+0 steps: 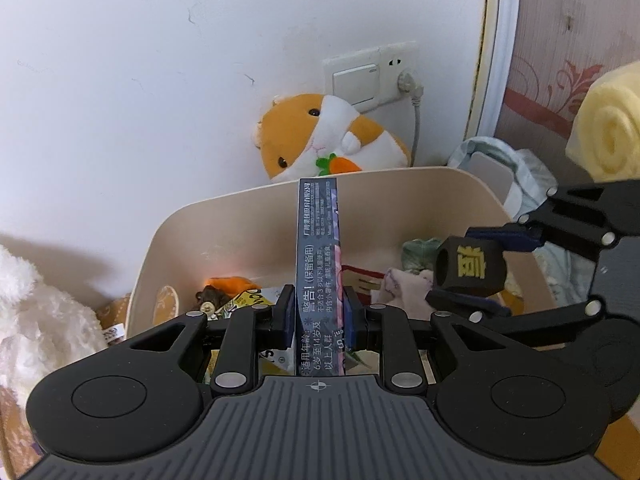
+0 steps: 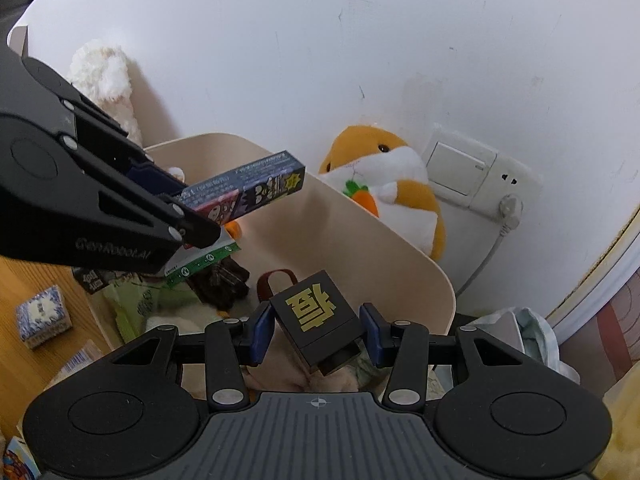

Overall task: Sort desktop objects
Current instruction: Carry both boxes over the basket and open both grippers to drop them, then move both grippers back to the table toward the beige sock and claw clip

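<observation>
Holding two items over the cream, round-cornered plastic storage bin [image 1: 248, 224], both not yet dropped.

Left claw [image 1: 318, 316]: pinching a long, narrow dark-blue cardboard box printed with white Chinese text and cartoon figures [image 1: 318, 248], pads pressing on its two flat sides, box pointing straight ahead of the fingers and reaching past the bin's far rim. Seen from the right wrist, hanging above the bin's left half [image 2: 256, 184].

Right claw [image 2: 316, 330]: gripping a black block-shaped case with a gold Chinese character on its face [image 2: 316, 312], blue pads bearing on its sides, case tilted, sitting just above the bin's near-right corner. From the left wrist, appearing off to the right of the left claw, at about the same height [image 1: 472, 270].

Already lying in the bin below both claws: a green-and-white printed packet [image 2: 200, 264], a dark brown knobbly object [image 2: 224, 280], pale cloth items [image 1: 404, 290], an orange soft piece [image 1: 230, 283]. Judging by that, sorting well underway.

Waiting outside the bin, to the left of the left claw: a small blue-and-white patterned box [image 2: 42, 314] on the wooden desk [image 2: 24, 280], plus other cartons at the view's lower left edge. Likely still to be collected, though impossible to say for certain.

Sitting beyond the bin against the wall: an orange-and-white hamster plush holding a carrot [image 1: 320, 140].

Remaining, as a judgement: lowering, releasing both held items into the bin, then gathering the rest.
</observation>
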A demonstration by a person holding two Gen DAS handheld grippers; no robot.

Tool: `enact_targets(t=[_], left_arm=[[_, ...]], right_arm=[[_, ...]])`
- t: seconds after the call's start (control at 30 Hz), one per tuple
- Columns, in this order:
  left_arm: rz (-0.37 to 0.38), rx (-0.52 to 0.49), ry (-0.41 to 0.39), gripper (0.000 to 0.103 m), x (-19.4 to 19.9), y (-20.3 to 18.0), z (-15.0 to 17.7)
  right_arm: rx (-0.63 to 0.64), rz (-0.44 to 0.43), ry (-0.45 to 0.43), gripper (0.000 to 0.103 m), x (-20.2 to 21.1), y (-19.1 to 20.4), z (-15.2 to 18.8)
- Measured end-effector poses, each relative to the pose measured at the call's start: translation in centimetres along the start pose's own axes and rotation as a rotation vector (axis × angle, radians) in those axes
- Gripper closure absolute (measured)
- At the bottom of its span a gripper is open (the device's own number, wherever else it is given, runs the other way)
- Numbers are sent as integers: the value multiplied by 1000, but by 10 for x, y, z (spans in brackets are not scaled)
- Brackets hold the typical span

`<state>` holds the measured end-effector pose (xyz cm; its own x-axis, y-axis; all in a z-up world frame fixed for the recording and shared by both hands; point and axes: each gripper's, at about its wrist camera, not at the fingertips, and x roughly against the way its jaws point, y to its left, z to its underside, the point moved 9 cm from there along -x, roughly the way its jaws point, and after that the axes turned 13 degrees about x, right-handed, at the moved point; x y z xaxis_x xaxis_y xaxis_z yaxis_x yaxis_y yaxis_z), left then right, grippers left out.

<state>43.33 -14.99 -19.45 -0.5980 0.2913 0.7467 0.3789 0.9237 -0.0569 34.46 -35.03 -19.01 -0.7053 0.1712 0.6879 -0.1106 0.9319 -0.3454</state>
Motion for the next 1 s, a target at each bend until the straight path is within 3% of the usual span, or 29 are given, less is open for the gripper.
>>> enact_targets(t=[0.07,0.13,0.23,0.33,0.5,0.53,0.73,1.0], left_arm=[[17,9,0,74,1,-1,-1],[21,5,-4,56,4,-2,-1],[3,-5,-29,43,11,1,-3],[-7,11,-44,38,19,5,-6],[-11,37,-78,37,39,13,-10],[-13,41,-86,35,44,15,-10],[-14,87,-110,28,76,28,1],[-19,111,-53,27,104,49,48]], right_arm=[[4,-1,5,59,0,0,1],[9,-6,11,52,0,1,3],[11,-4,12,45,4,2,3],[0,10,-3,33,12,3,0],[-13,26,-53,22,30,5,-9],[-18,32,-64,15,35,5,-11],[-78,54,-134,1,70,9,-15],[-77,62,-123,0,103,44,4]])
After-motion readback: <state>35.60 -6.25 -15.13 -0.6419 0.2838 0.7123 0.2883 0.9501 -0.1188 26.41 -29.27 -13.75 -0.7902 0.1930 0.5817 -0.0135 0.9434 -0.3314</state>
